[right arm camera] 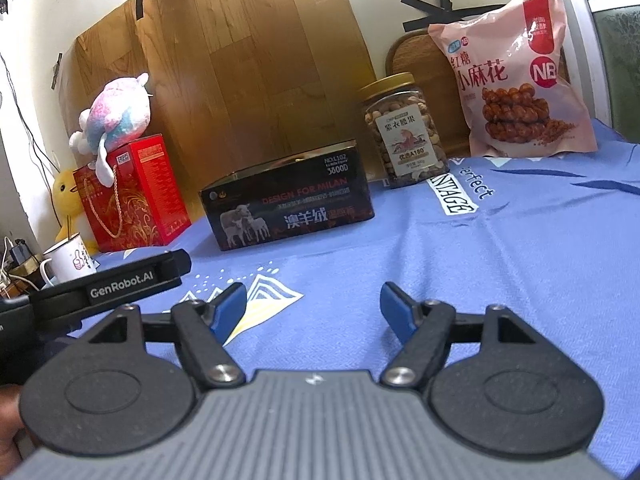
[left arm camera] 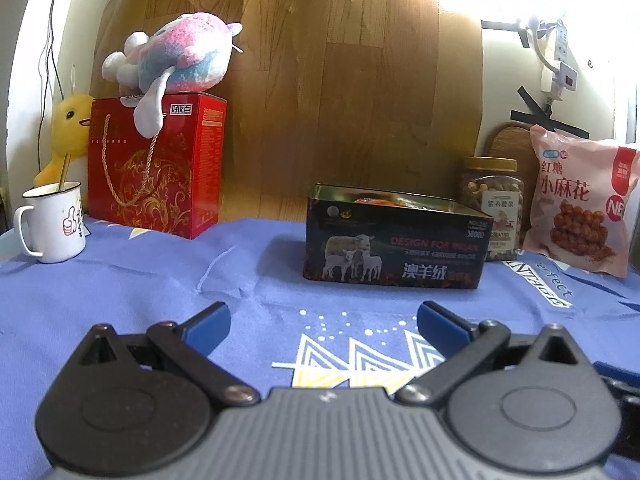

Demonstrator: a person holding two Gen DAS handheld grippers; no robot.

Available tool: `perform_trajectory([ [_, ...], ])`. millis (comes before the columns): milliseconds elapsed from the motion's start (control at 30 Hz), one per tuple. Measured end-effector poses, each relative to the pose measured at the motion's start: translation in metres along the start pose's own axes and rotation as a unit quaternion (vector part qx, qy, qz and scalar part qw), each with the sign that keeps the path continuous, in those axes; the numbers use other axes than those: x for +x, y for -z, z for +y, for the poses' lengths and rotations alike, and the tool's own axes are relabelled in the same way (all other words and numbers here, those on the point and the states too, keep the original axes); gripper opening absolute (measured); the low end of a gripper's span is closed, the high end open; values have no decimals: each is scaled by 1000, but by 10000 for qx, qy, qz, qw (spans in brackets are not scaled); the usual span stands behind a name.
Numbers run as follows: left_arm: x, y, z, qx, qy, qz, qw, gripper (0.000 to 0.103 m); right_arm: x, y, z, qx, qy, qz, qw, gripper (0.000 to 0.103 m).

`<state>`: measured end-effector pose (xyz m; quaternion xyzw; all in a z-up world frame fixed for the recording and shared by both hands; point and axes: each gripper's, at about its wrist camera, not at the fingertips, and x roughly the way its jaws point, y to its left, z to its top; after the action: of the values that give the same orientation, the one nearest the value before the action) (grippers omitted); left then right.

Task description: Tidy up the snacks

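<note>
A black open-topped tin box (left arm camera: pixel 394 240) (right arm camera: pixel 288 204) with sheep pictures stands on the blue cloth, with something orange just showing inside. To its right stands a clear jar of nuts (left arm camera: pixel 494 208) (right arm camera: pixel 404 132) with a gold lid. A pink bag of twisted snacks (left arm camera: pixel 580 204) (right arm camera: pixel 516 76) leans at the far right. My left gripper (left arm camera: pixel 322 322) hovers open over the cloth, well short of the box, nothing between its blue pads. My right gripper (right arm camera: pixel 312 306) is open and empty too, nearer the viewer than the box and jar.
A red gift box (left arm camera: pixel 156 168) (right arm camera: pixel 132 196) with a plush toy (left arm camera: pixel 176 60) (right arm camera: pixel 114 114) on top stands at the back left. A white mug (left arm camera: pixel 52 222) (right arm camera: pixel 70 260) and a yellow duck toy (left arm camera: pixel 66 136) sit beside it. A wood-grain board (left arm camera: pixel 320 100) backs the table.
</note>
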<state>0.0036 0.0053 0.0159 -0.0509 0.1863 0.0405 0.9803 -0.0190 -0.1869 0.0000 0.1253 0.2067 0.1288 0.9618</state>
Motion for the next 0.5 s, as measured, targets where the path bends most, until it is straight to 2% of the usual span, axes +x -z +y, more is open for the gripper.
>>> perform_trajectory([
  [500, 3, 0, -1, 30, -39, 83, 10000, 103, -3, 1, 0, 77, -90, -31, 9999, 77],
])
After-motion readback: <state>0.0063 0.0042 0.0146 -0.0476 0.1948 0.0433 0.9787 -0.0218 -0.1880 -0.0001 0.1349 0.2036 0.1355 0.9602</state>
